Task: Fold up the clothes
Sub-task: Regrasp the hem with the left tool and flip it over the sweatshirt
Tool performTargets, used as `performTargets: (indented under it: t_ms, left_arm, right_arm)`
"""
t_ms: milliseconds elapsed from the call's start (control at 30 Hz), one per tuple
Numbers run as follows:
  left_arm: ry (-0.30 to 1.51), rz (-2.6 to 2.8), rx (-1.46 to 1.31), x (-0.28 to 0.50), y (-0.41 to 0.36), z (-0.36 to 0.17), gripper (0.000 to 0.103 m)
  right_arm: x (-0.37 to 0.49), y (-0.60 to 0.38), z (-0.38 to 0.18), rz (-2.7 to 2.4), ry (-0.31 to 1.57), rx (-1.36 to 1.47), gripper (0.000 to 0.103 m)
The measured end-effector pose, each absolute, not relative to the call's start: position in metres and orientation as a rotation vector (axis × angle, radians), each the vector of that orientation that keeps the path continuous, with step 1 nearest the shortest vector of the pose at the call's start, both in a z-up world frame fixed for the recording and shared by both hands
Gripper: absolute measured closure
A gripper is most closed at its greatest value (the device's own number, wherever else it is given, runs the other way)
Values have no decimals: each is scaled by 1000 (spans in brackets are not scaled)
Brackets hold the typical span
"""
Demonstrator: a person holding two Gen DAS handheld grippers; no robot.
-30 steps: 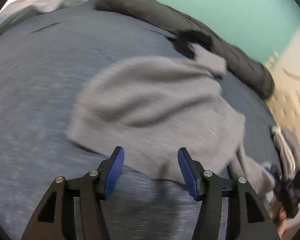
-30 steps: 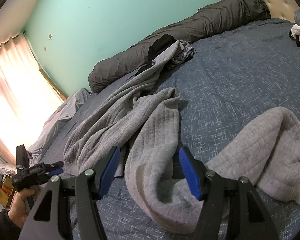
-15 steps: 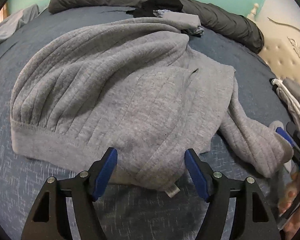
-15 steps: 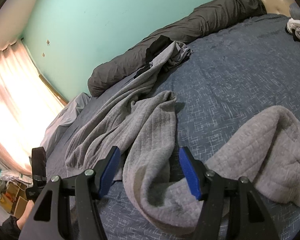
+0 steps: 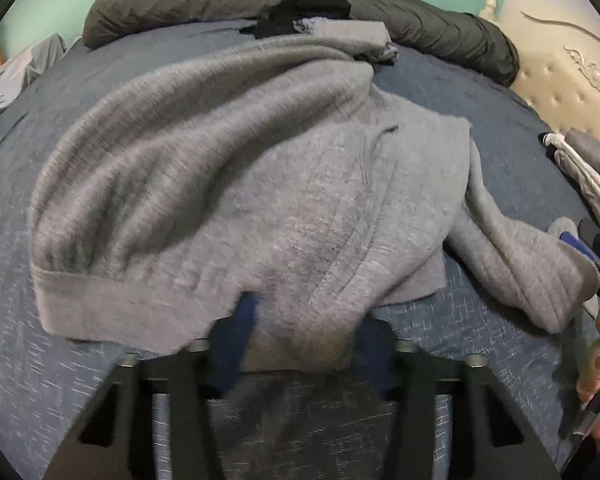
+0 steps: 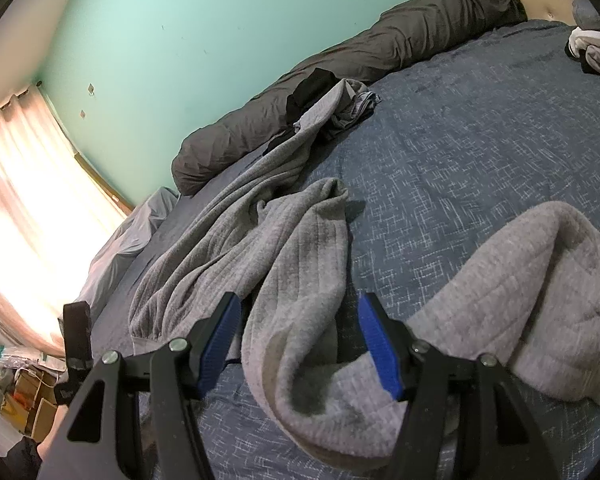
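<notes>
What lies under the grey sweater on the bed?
The grey sweater rests on the blue bedspread, visible all round it. The left gripper's blue fingertips reach under its near hem. Anything else beneath is covered.

bed with blue patterned cover (image 6: 480,152), grey sweatshirt (image 5: 228,184) spread across it, dark rolled duvet (image 5: 440,32) along far edge, folded clothes pile (image 5: 588,176) near headboard

Blown-out window (image 6: 28,216) glare (right view), left view motion-blurred, fisheye-dark corners
</notes>
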State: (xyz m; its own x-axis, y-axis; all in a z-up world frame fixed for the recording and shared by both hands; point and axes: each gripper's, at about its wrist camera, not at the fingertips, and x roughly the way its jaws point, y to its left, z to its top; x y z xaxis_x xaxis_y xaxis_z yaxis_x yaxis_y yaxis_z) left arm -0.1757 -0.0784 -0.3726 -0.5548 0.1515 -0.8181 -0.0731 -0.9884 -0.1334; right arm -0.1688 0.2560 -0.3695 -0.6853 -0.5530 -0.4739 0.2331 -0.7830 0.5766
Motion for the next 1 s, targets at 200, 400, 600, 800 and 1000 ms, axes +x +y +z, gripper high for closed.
performTargets:
  t_ms: [200,400,600,800,1000]
  left_arm:
    - [-125,2805,-1301,-167,-107,-338,85]
    - [-109,2903,-1266,-161,-142,-293,88]
    - [61,2997,-1291,-159,-186,-252,89]
    - [118,3085,-1383,-165,-238,-230,89]
    - [-16,2960,-1522,-170,-241,-274,81]
  right_arm:
    - [-167,261,-365,-2452,-679,883,40]
    - [-165,269,-362,-2470,-708,861,40]
    - [-165,272,-361,-2470,-714,857,40]
    - [-167,275,-360,-2469,-733,857,40]
    - [-169,273,-363,-2461,-732,878,40]
